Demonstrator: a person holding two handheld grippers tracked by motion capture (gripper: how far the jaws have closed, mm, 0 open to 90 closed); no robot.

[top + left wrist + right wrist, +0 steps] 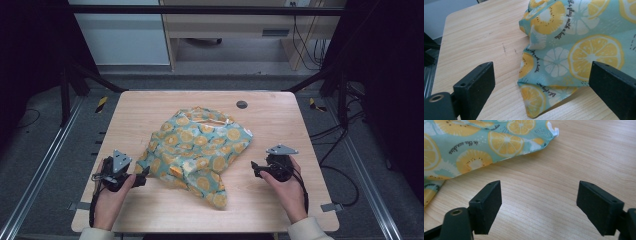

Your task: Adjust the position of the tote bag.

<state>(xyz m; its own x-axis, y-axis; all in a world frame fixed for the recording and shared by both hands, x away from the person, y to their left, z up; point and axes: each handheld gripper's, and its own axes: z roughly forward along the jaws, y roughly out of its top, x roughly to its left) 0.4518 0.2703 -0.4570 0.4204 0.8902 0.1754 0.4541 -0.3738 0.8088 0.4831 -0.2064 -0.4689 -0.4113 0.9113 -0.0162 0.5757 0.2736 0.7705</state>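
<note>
so the cloth (199, 150), a teal piece printed with yellow citrus slices, lies crumpled in the middle of the wooden table (280, 115), bunched high at its centre and trailing a narrow tail toward the near edge. bare wood runs all round it: a wide band at the far side, where a small dark round cap (242, 104) sits in the top, and open strips at the left and right edges.

the left gripper (146, 174) rests low at the cloth's near-left border, jaws spread wide; in the left gripper view the folded edge of the cloth (564, 50) lies between them, with one jaw over bare wood and the other over the fabric (whether either jaw touches the cloth, i cannot tell).

the right gripper (255, 169) sits on the other side, just off the cloth's right edge, jaws likewise spread and holding nothing. in the right gripper view there is plain table (564, 170) between them, and the cloth's hem (499, 145) runs diagonally ahead, with a white tag at its corner (555, 130).

both hands come in from the near edge, well apart.
</note>
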